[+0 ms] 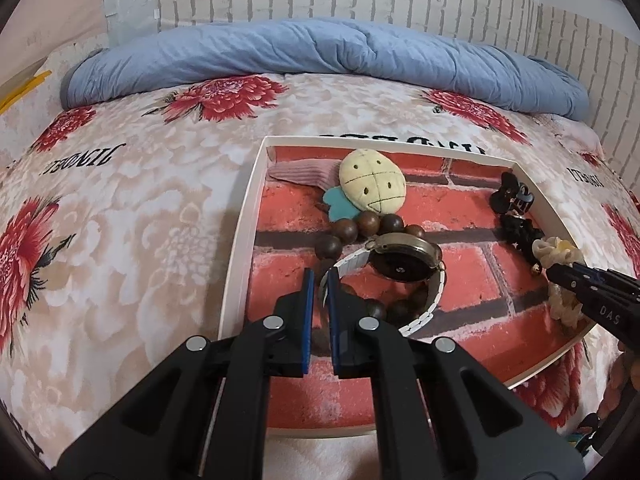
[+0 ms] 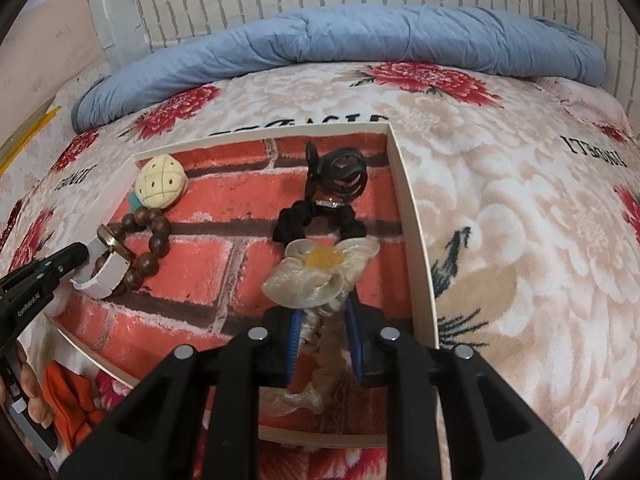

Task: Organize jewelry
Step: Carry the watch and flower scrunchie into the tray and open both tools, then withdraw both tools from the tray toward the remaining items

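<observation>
A shallow white tray (image 1: 240, 248) lined with red brick-pattern paper lies on the bed. In it a watch (image 1: 400, 260) with a white strap rests on a brown wooden bead bracelet (image 1: 370, 222). My left gripper (image 1: 320, 280) is shut on the near loop of the white strap, which shows between its blue pads. At the tray's right side lies a cream scrunchie (image 2: 316, 276) with a sheer flower and a yellow centre. My right gripper (image 2: 325, 320) is closed on its ruffled band, and the fabric fills the gap between the pads.
Also in the tray are a black scrunchie (image 2: 304, 220), a black claw clip (image 2: 340, 176), a cream plush charm (image 1: 372, 186) and a pink fabric piece (image 1: 296, 170). A rolled blue quilt (image 1: 320, 52) lies along the brick-pattern wall. A hand (image 2: 32, 392) and orange cloth (image 2: 72, 400) are at lower left.
</observation>
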